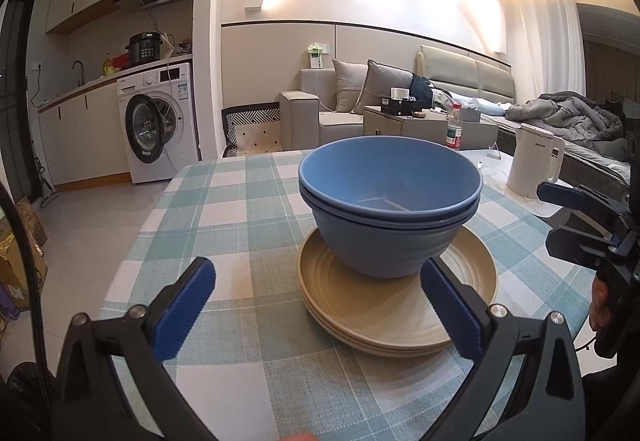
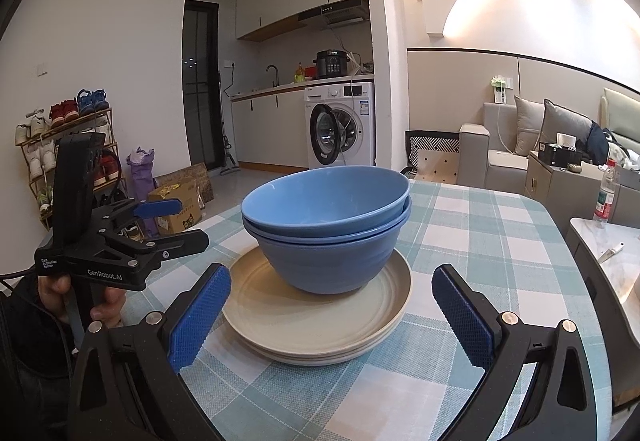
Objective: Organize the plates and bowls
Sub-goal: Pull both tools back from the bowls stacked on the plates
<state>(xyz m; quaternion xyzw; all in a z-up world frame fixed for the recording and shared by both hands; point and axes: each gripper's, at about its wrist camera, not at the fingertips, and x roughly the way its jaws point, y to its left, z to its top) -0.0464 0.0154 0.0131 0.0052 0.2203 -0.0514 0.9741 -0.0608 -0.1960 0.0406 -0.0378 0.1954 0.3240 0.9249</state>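
Two blue bowls (image 1: 390,201) sit nested one inside the other, and they rest right on top of a stack of beige plates (image 1: 400,305), all of it on the table's teal-and-white checked cloth (image 1: 224,225). From the right wrist view the same pile shows clearly: bowls (image 2: 326,225) centred on the plates (image 2: 320,325), upper bowl tilted a touch inside the lower one.

The left gripper (image 1: 316,305) hangs in front of the pile, jaws spread wide, nothing between them; its right blue pad (image 1: 450,309) overlaps the near rim of the plates in view, though contact cannot be judged. The right gripper (image 2: 332,309) is wide apart too, empty, with the plates lying between its pads in the picture.

Off to the side a white kettle (image 1: 534,161) stands on the pale counter beyond the cloth, and a washing machine (image 2: 340,125) with its door ajar sits in the kitchen behind.
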